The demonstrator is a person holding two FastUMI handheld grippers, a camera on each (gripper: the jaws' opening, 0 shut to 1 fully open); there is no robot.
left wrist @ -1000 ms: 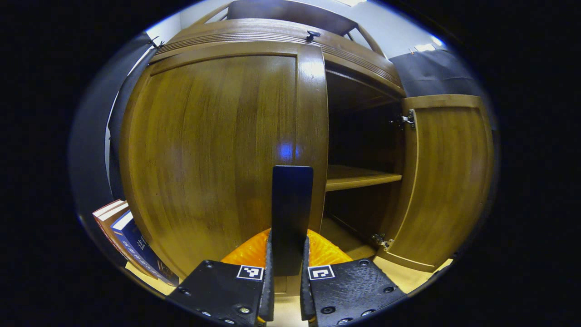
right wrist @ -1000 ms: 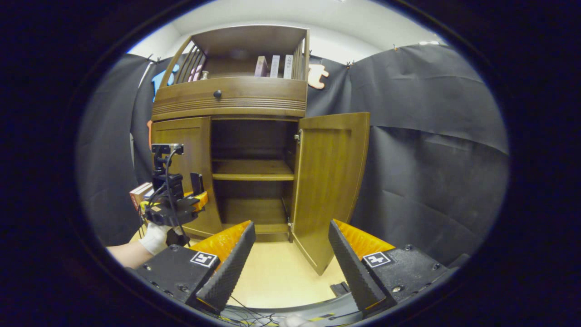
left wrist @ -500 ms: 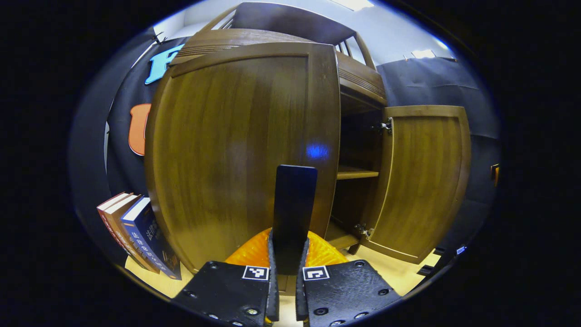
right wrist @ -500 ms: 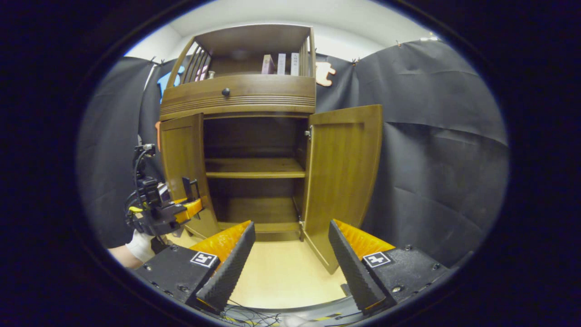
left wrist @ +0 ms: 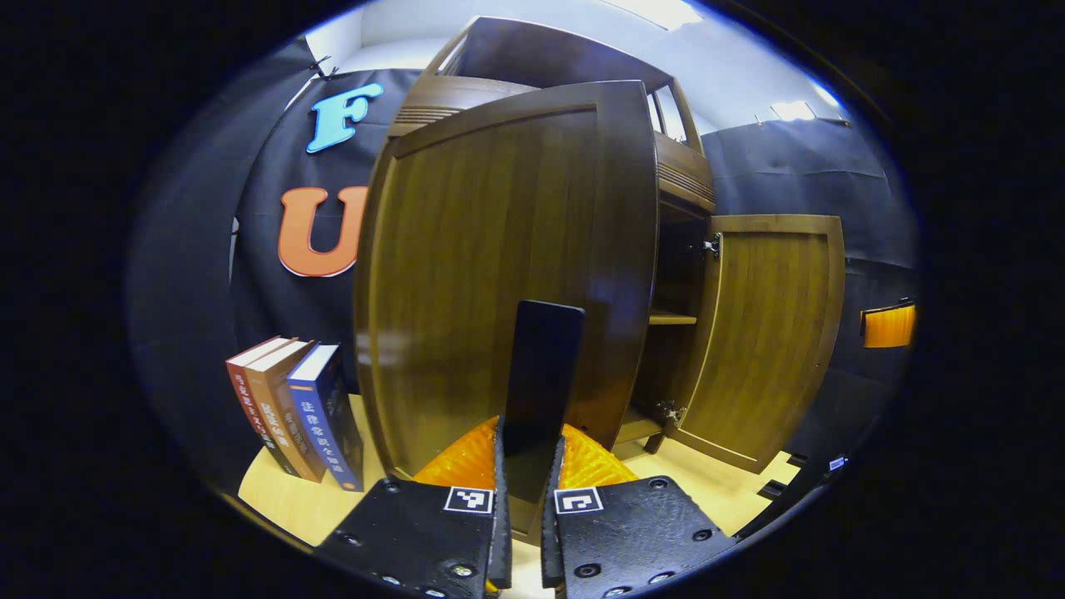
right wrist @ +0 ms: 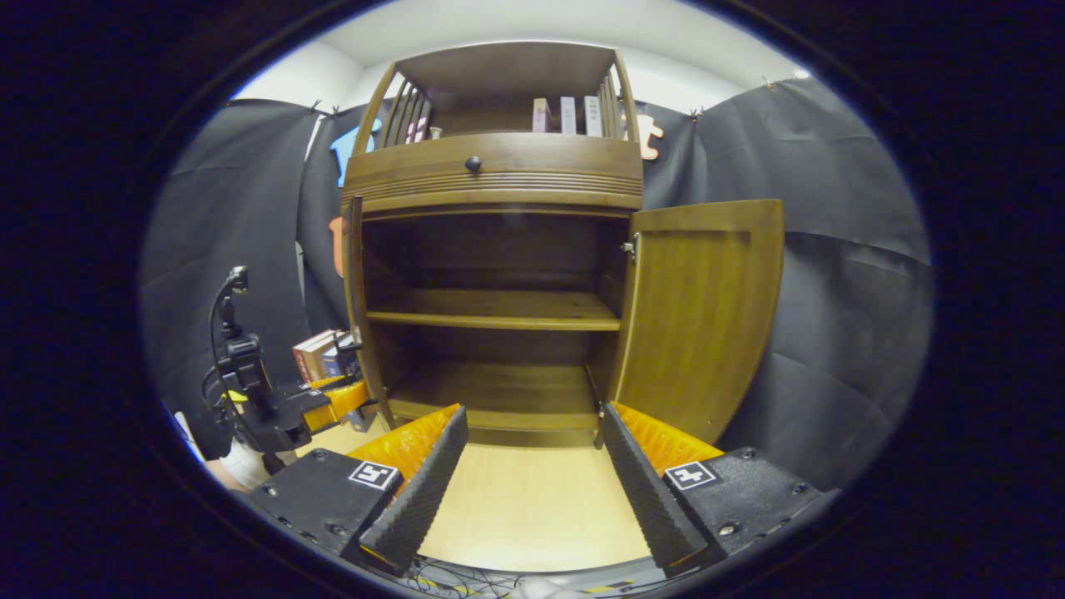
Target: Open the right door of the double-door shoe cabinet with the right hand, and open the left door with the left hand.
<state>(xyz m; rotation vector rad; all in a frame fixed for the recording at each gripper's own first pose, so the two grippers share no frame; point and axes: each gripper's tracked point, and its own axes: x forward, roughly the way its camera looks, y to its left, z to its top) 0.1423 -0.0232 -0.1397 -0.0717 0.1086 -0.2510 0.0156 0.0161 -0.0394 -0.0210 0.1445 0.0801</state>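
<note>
Shoe cabinet (right wrist: pixel 499 179): brown wood, double-door, standing on a pale floor (right wrist: pixel 524 507) against the black cloth wall, with a knobbed drawer band above the doors and an open railed shelf on top holding a few upright books (right wrist: pixel 566 115). Right door (right wrist: pixel 703 316): swung wide on its hinges, inner face toward the right gripper view. Left door (left wrist: pixel 507 274): swung out; in the right gripper view it appears edge-on as a thin strip at the cabinet's left side. Interior: one shelf board (right wrist: pixel 491 312) across the middle and a bottom board below it; upper back is dark and hard to make out. Left hand-held gripper (left wrist: pixel 522 499): fingers pressed together on a dark flat handle (left wrist: pixel 539 366) that stands in front of the left door's free edge; how the handle joins the door is hidden behind the fingers. Right hand-held gripper (right wrist: pixel 532 474): fingers spread wide, holding nothing, low before the cabinet opening. Three books (left wrist: pixel 295 408) lean upright on the floor just left of the cabinet. A person's hand beneath the left hand-held gripper is mostly cut off in the right gripper view.
</note>
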